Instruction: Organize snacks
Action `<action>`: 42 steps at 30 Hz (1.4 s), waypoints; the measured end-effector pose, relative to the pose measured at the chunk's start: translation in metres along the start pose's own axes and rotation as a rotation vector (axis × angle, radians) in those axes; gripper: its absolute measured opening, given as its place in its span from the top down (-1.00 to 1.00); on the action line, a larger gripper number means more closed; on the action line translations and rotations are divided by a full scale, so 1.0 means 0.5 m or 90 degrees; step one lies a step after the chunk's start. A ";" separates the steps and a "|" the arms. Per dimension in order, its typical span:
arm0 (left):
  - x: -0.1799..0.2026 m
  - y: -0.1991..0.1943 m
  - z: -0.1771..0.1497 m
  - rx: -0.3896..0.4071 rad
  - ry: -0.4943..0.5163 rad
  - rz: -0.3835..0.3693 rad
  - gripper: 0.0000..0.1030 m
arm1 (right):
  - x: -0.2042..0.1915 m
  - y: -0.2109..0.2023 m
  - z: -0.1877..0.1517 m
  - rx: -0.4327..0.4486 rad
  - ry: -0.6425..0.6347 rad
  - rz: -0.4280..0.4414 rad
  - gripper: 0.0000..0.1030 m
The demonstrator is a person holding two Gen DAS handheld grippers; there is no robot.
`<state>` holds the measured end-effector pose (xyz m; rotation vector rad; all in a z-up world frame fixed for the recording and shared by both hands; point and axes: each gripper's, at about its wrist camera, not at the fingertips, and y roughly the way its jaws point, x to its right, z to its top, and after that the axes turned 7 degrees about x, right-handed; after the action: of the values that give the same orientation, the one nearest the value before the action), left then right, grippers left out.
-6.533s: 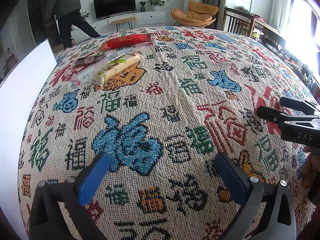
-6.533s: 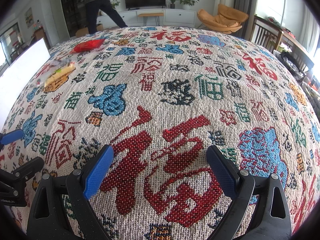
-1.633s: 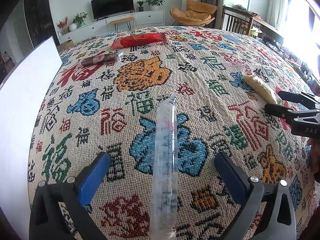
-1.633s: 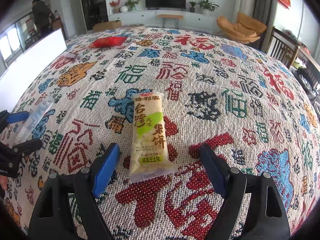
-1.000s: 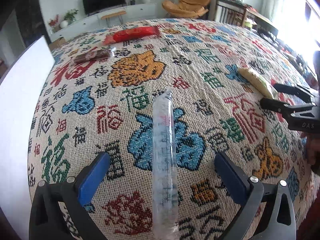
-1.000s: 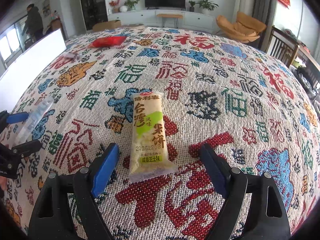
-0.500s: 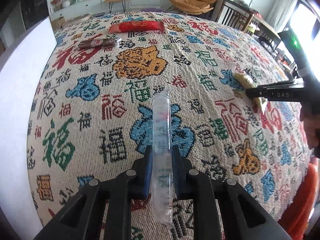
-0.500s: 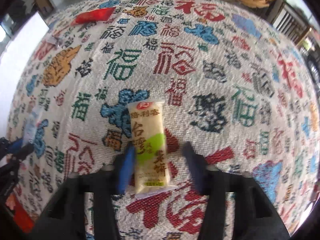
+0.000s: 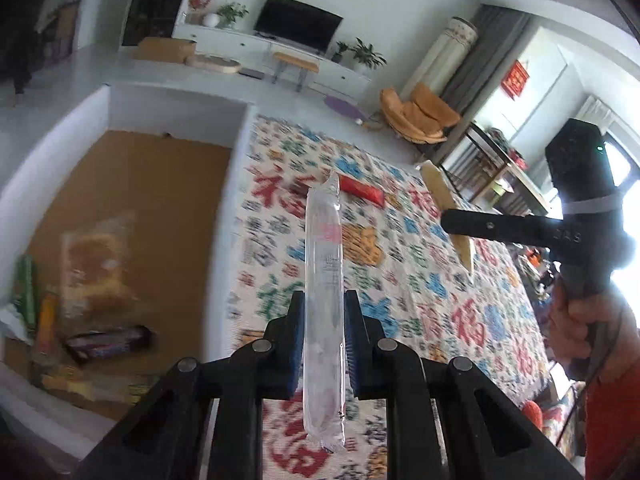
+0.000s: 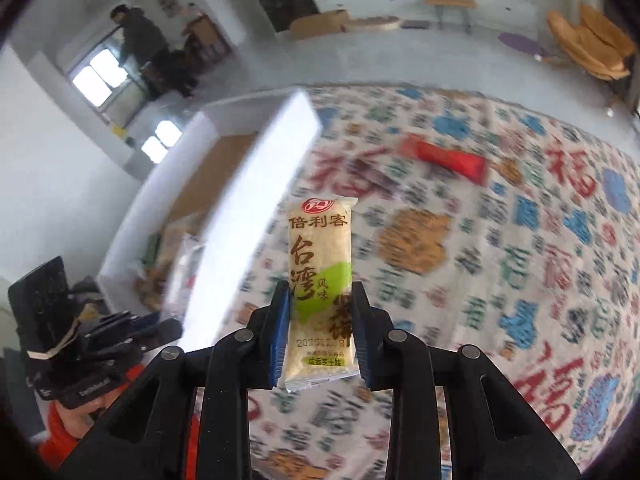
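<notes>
My left gripper [image 9: 322, 312] is shut on a long clear plastic snack tube [image 9: 323, 264], held up above the patterned tablecloth [image 9: 440, 304]. My right gripper [image 10: 320, 320] is shut on a yellow rice-cracker packet [image 10: 321, 256] with green print, also lifted off the cloth. In the left wrist view the right gripper [image 9: 456, 220] shows side-on with the yellow packet [image 9: 440, 196] in it. To the left stands a white box [image 9: 236, 200] with a brown floor, holding several snacks. A red packet [image 9: 362, 190] and a dark bar [image 9: 298, 187] lie on the cloth farther back.
The white box's wall [image 10: 256, 200] runs along the table's left edge. Inside lie a clear bag of pastry [image 9: 94, 264], a dark bar [image 9: 108, 346] and green and orange sticks. A person [image 10: 140, 44] stands far back by a window. Chairs stand beyond the table at the right.
Both grippers have risen off the cloth with their snacks and swung toward the white box on the left. The box's inside has come into view.
</notes>
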<state>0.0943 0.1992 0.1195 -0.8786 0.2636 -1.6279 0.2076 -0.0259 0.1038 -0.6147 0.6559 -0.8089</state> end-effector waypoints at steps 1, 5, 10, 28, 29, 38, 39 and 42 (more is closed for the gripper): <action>-0.034 -0.022 0.015 0.014 0.000 0.038 0.66 | -0.054 0.023 0.014 0.002 -0.017 0.027 0.41; -0.165 -0.055 0.042 0.021 0.003 0.194 0.63 | -0.244 0.102 0.031 -0.011 -0.076 0.114 0.37; -0.261 -0.051 -0.002 0.014 -0.036 0.307 -0.53 | -0.322 0.178 0.012 -0.010 -0.117 0.112 -0.49; 0.210 0.269 -0.165 -0.096 0.153 0.014 -0.98 | 0.433 -0.006 -0.339 0.074 0.033 -0.329 -0.57; 0.231 0.307 -0.183 -0.111 0.158 0.023 -0.98 | 0.445 -0.022 -0.353 0.096 0.048 -0.328 -0.57; 0.265 0.445 -0.250 -0.075 0.235 0.133 -0.99 | 0.434 -0.039 -0.354 0.112 0.039 -0.352 -0.72; 0.265 0.445 -0.251 -0.070 0.242 0.133 -0.99 | 0.439 -0.041 -0.356 0.113 0.046 -0.346 -0.72; 0.255 0.439 -0.247 -0.074 0.232 0.127 -1.00 | 0.447 -0.033 -0.352 0.113 0.048 -0.345 -0.72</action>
<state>0.1754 -0.0125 -0.0487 -0.6142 0.6841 -1.5881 0.1886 -0.2569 -0.0617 -0.6084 0.4794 -1.3857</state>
